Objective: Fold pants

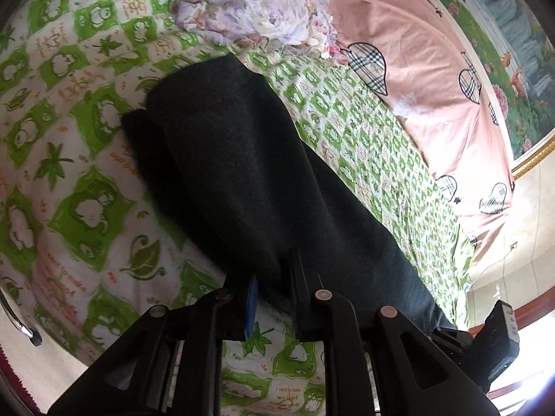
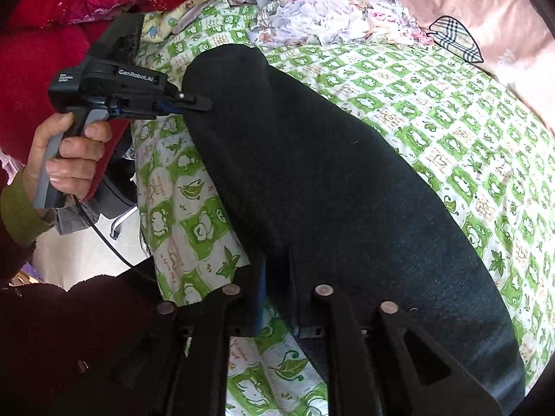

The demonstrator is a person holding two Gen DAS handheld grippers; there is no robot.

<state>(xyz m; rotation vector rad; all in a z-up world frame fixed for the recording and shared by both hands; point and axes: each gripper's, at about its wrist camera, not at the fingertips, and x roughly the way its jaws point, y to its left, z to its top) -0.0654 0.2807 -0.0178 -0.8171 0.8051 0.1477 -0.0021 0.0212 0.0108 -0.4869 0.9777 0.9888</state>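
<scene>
On the green-checked sheet [image 2: 433, 111] the black pants [image 2: 329, 173] lie in a long strip. The left gripper [image 2: 204, 104] clamps one end, the right gripper [image 2: 277, 287] the other (both pinching cloth). A pink quilt [image 1: 416, 69] lies beyond.

Left tool [image 1: 274, 298] and right tool [image 2: 277, 298] each clamped on fabric.
</scene>
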